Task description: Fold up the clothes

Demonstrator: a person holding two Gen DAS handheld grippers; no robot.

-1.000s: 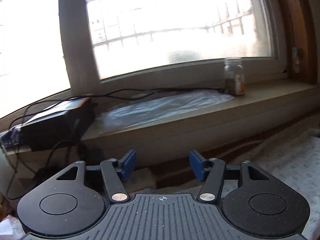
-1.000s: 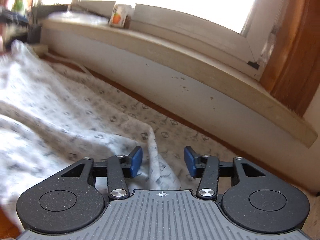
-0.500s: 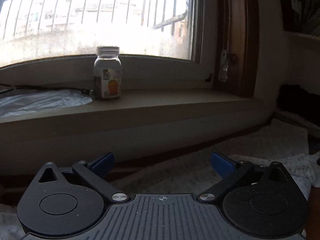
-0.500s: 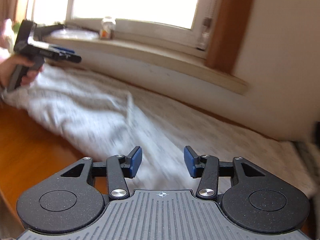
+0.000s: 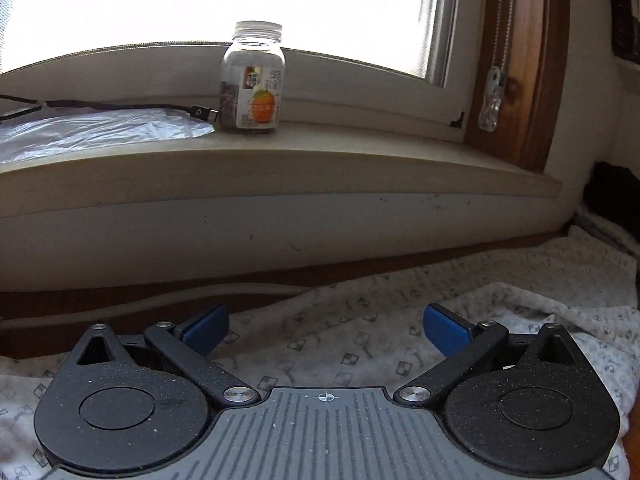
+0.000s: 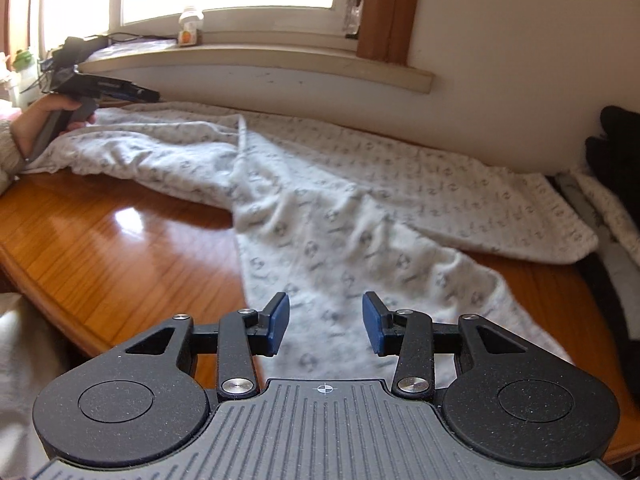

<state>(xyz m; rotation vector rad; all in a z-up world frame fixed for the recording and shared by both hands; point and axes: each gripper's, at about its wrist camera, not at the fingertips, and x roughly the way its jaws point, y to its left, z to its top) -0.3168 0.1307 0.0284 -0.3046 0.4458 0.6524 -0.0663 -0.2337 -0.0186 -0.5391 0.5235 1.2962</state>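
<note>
I had the left gripper (image 5: 326, 330) spread wide with nothing between its fingers, low over the near edge of the white patterned garment (image 6: 340, 216), facing the windowsill (image 5: 280, 164) where a jar (image 5: 253, 80) stood beside a plastic sheet (image 5: 100, 130). The garment lay spread across the wooden table (image 6: 120, 248) along the wall. My right gripper (image 6: 325, 326) was partly open and empty above one trailing part of the cloth. From there I saw a hand (image 6: 44, 120) gripping the left tool's handle.

left wrist low, facing windowsill (image 5: 280, 168), right wrist farther back, both showing jar (image 5: 253, 80)
</note>
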